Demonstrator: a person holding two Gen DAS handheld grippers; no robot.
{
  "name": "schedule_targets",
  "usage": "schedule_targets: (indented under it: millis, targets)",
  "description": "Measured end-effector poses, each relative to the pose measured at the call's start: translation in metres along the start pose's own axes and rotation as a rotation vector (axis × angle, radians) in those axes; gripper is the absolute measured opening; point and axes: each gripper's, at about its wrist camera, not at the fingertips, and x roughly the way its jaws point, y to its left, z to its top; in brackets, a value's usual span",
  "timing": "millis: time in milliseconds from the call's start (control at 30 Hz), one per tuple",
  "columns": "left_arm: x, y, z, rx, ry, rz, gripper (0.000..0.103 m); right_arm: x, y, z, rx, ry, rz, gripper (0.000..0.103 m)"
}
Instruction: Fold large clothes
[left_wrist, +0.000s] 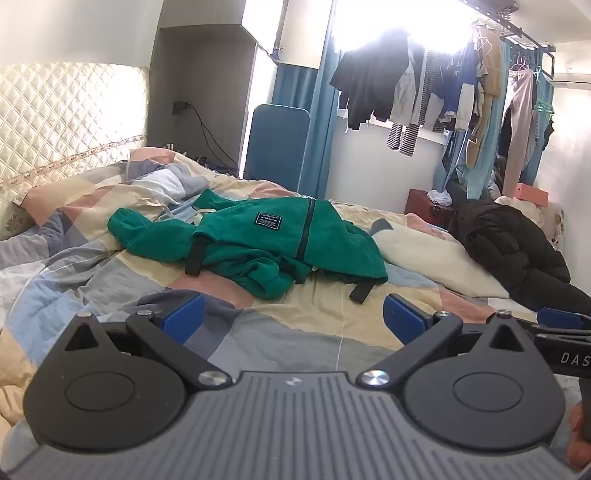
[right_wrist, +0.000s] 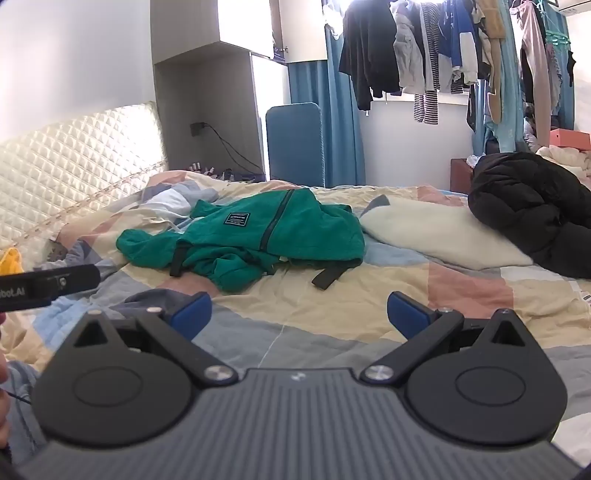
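On the patchwork bed, the green jacket lies crumpled (untouched); left gripper and right gripper both gape wide, empty.

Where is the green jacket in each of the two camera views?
Left wrist view: the green jacket lies crumpled on the bed, centre of the picture, slightly left.
Right wrist view: the green jacket lies in the centre, also slightly left.
Shared landmark: the black coat at the right.

Bed: green jacket, black coat, maybe pillow.
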Motion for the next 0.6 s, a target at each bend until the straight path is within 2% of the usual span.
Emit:
schedule_targets:
  millis: [600]
  targets:
    - [-0.004,0.002,0.000,-0.006,-0.014,0.003,0.103,-0.001,-0.007,-0.003,0.016,0.006,-0.008,0.103]
